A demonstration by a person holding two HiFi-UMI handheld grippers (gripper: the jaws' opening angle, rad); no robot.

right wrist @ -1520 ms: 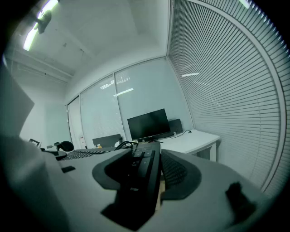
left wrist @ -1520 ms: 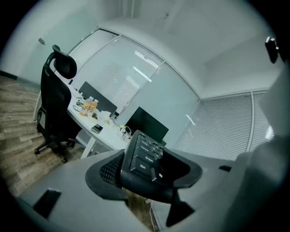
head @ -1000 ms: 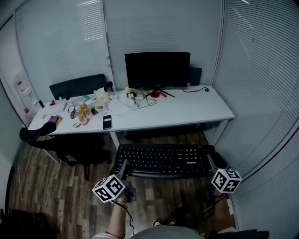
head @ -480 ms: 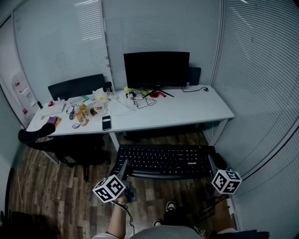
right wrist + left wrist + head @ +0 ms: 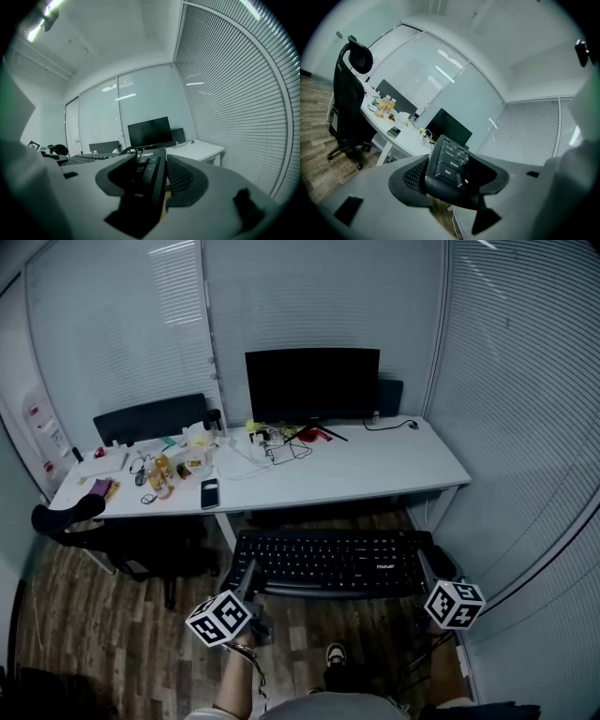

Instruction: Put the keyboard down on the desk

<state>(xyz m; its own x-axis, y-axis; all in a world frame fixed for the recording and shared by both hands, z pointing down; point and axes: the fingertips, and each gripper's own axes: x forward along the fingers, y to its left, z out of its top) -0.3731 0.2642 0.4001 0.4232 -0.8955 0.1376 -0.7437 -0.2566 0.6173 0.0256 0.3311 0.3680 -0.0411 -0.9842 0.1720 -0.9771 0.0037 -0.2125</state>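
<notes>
Black keyboard (image 5: 330,563), white desk (image 5: 375,465), black monitor (image 5: 312,382), wood-grain floor (image 5: 80,615)

Keyboard (image 5: 333,562): matt black plastic. Desk (image 5: 375,470): smooth white top. Floor (image 5: 84,624): wood-grain planks. Right gripper (image 5: 150,173) pads (image 5: 182,178): dark, fine grid texture.

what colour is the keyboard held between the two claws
The keyboard is black with white key legends, clearest in the head view.

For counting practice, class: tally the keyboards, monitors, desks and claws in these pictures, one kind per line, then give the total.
keyboard: 1
monitor: 1
desk: 1
claws: 2 (left claw, right claw, both shut on the keyboard)
Total: 5
</notes>
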